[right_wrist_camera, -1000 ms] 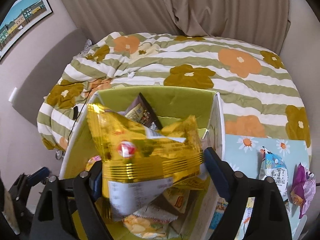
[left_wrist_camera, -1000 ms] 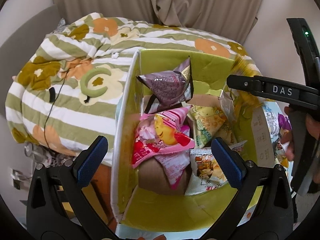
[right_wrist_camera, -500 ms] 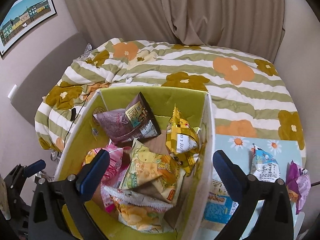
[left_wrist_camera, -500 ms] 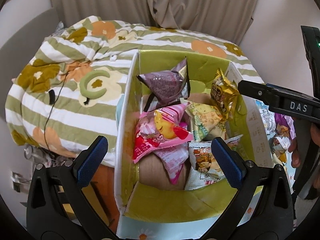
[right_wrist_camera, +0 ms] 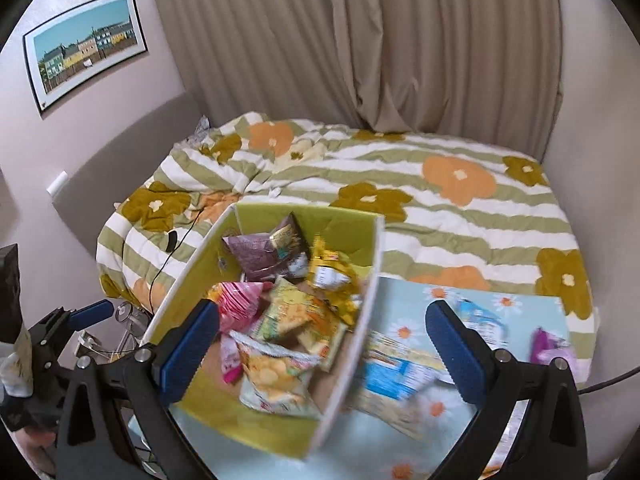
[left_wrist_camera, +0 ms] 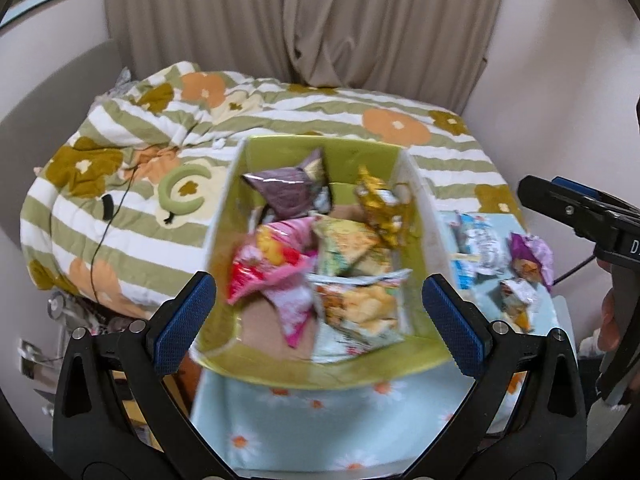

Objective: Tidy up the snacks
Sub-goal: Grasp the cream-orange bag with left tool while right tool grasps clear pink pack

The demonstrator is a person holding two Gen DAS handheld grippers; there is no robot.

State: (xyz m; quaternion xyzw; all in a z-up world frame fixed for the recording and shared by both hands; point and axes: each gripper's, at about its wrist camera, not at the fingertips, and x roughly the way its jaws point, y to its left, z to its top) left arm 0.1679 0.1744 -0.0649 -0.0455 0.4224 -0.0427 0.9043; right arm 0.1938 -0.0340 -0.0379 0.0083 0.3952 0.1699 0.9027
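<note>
Both tongs spread wide, empty, left tongs (left_wrist_camera: 320,312), right tongs (right_wrist_camera: 322,344), snack box (left_wrist_camera: 320,372) below.

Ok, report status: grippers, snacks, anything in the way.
Left gripper open, empty. Right gripper open, empty. Gold packet in the box; three snacks loose on the cloth beside it. Nothing in the way.

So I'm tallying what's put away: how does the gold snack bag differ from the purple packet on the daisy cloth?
The gold snack bag lies inside the green box, propped near its right wall among other snacks; the purple packet lies outside, on the daisy cloth right of the box. The gold one is shiny metallic foil; the purple one looks duller and crumpled. Both are small sealed packets, and neither is held: the left gripper and right gripper are open.
</note>
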